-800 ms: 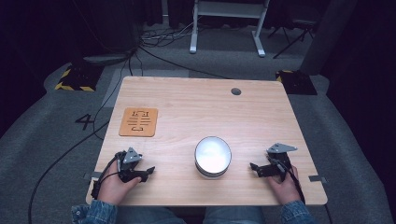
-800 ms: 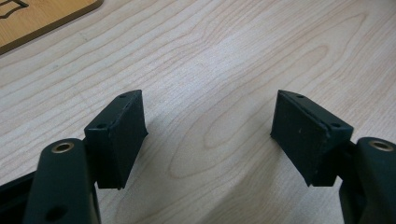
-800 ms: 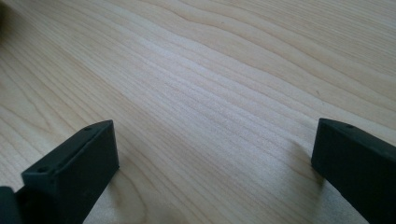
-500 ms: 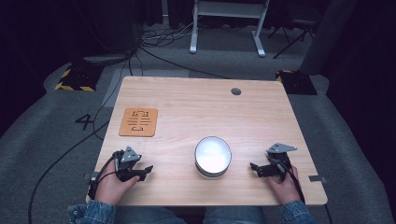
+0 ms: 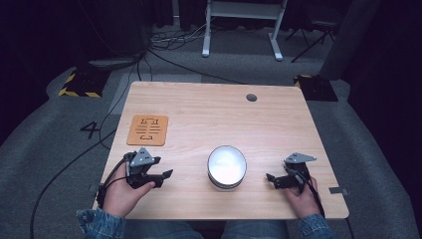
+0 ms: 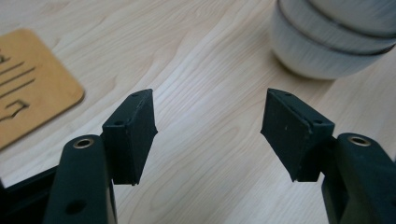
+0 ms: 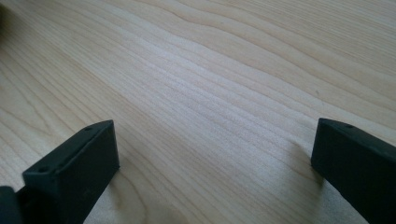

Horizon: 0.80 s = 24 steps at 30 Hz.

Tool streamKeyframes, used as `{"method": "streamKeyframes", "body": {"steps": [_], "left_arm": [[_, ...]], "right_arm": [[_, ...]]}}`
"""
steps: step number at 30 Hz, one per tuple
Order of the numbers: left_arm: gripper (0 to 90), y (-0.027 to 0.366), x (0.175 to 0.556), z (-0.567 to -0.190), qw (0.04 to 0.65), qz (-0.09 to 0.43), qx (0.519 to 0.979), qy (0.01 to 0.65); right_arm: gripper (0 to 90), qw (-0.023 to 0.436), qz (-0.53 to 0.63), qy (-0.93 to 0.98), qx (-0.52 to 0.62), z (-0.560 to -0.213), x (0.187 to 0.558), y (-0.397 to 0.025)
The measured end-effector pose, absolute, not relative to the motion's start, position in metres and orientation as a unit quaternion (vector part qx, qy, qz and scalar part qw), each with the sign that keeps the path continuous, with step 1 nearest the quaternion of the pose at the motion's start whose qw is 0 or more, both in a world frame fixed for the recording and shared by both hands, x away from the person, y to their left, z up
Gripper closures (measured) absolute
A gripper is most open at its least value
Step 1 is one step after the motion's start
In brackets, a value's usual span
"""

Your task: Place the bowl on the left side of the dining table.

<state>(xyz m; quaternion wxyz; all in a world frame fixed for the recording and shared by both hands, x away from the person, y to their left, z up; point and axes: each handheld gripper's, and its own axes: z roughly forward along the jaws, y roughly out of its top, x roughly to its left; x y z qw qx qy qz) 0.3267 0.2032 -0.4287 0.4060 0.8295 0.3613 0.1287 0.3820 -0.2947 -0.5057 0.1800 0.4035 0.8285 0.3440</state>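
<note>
A stack of white bowls [image 5: 227, 167] stands near the front middle of the wooden table [image 5: 209, 114]; its ribbed side [image 6: 327, 46] appears at the top right of the left gripper view. My left gripper [image 5: 166, 174] rests at the front left, open, pointing toward the bowls, nothing between its jaws. My left gripper's own midpoint [image 6: 210, 130] hovers over bare wood. My right gripper [image 5: 271, 178] sits at the front right, open, aimed at the bowls; between its fingertips [image 7: 215, 158] lies only table surface.
A thin wooden coaster-like plaque [image 5: 148, 130] with cut lines lies at the left of the table, also seen as a plaque [image 6: 28, 84] in the left gripper view. A round grommet hole [image 5: 251, 97] marks the far right. Cables trail off the left edge.
The left gripper has shifted slightly back and left toward the table's front edge. The right gripper and the bowls have stayed where they were.
</note>
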Motion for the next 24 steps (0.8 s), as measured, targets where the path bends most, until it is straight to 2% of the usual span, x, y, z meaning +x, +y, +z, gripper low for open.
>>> {"method": "streamKeyframes", "body": {"steps": [15,20,24], "left_arm": [[36.9,0.155,0.343,-0.372,0.434,0.102,0.838,0.316],[37.3,0.141,0.348,-0.368,0.435,0.075,0.843,0.306],[37.3,0.135,0.351,-0.367,0.442,0.078,0.842,0.3]], "right_arm": [[1.2,0.182,0.345,0.826,0.406,-0.506,0.382,-0.294],[1.2,0.182,0.345,0.826,0.406,-0.506,0.382,-0.294],[1.2,0.182,0.345,0.827,0.406,-0.506,0.382,-0.294]]}}
